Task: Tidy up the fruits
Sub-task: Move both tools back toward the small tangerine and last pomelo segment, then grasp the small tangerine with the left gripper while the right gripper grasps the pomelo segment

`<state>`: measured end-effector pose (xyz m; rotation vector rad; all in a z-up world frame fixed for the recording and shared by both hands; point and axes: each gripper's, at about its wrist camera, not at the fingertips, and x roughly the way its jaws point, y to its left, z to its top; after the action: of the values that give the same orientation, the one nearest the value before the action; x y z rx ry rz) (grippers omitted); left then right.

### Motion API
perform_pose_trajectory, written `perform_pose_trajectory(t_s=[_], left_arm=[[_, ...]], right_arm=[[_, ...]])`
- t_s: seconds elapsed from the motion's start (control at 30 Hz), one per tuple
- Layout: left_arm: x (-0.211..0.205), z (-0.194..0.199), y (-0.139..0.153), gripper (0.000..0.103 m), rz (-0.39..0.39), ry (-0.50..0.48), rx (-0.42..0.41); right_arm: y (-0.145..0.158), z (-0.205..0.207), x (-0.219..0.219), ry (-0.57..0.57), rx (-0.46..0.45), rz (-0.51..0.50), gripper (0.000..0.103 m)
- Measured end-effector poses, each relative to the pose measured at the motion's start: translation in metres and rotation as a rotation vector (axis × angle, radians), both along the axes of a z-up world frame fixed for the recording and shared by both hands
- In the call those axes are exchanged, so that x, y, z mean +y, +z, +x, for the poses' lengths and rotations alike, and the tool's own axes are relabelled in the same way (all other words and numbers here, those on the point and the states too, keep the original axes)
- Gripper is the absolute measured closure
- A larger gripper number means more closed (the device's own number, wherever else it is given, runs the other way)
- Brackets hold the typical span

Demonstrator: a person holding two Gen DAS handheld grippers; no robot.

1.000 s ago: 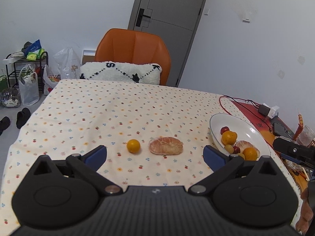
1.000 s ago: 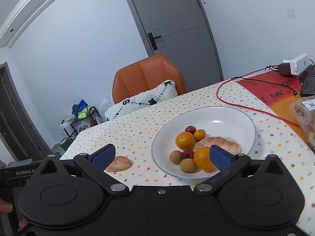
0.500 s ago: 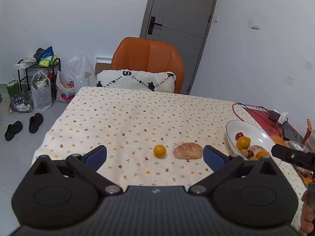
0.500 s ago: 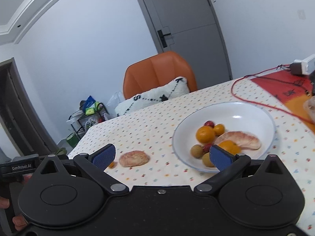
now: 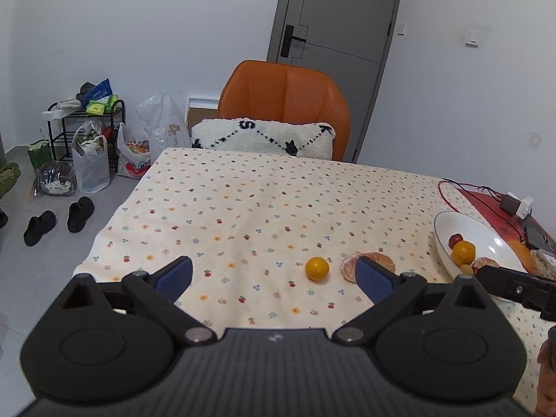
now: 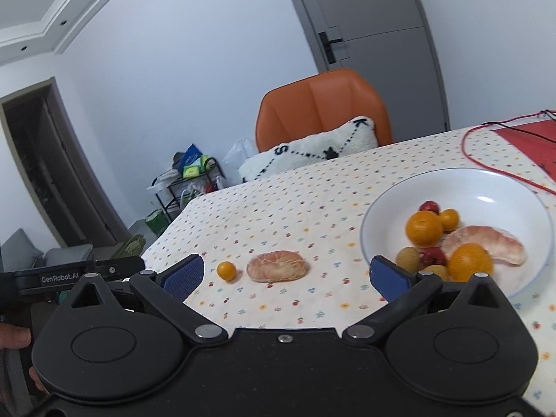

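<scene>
A small orange (image 5: 317, 268) and a peeled pomelo piece (image 5: 377, 262) lie on the dotted tablecloth (image 5: 264, 205); both also show in the right wrist view, the orange (image 6: 226, 270) left of the pomelo piece (image 6: 278, 266). A white bowl (image 5: 486, 234) at the right holds several fruits: oranges, red fruits, brownish ones and a pomelo segment (image 6: 486, 243). My left gripper (image 5: 274, 278) is open and empty, above the table's near edge, short of the loose fruits. My right gripper (image 6: 284, 276) is open and empty, near the bowl (image 6: 462, 184).
An orange chair (image 5: 285, 93) with a white cushion (image 5: 264, 137) stands at the table's far side. A red cable (image 5: 448, 191), chargers and a red mat lie at the right edge. Bags, a rack and shoes (image 5: 80, 208) are on the floor at left.
Both grippers have drawn back and to the left from the table; the fruits and bowl look smaller and further right. Both stay open and empty. No fruit has moved.
</scene>
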<state>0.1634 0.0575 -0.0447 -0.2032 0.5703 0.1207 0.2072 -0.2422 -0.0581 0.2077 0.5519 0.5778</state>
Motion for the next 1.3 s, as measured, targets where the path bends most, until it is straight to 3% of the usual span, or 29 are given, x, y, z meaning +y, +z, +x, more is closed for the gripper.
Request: perform_pose_trajectory(t_s=[0.33, 0.57, 0.83, 1.03, 1.1, 1.3], left_arm=[[-0.005, 0.030, -0.017, 0.031, -0.026, -0.037, 0.053], [-0.013, 0.050, -0.026, 0.040, -0.027, -0.075, 0.085], [-0.022, 0.072, -0.038, 0.049, -0.032, -0.111, 0.115], [-0.024, 0.086, -0.047, 0.057, -0.044, -0.117, 0.135], [-0.025, 0.091, -0.050, 0.060, -0.042, -0.118, 0.143], [-0.024, 0.096, -0.057, 0.078, -0.051, -0.113, 0.152]], right_arm=[[-0.007, 0.020, 0.020, 0.092, -0.010, -0.042, 0.002], [-0.016, 0.039, 0.028, 0.136, 0.036, -0.057, 0.023], [-0.024, 0.058, 0.033, 0.154, 0.063, -0.063, 0.029], [-0.026, 0.071, 0.034, 0.164, 0.084, -0.063, 0.042], [-0.028, 0.074, 0.038, 0.176, 0.098, -0.081, 0.051], [-0.033, 0.083, 0.046, 0.192, 0.111, -0.097, 0.053]])
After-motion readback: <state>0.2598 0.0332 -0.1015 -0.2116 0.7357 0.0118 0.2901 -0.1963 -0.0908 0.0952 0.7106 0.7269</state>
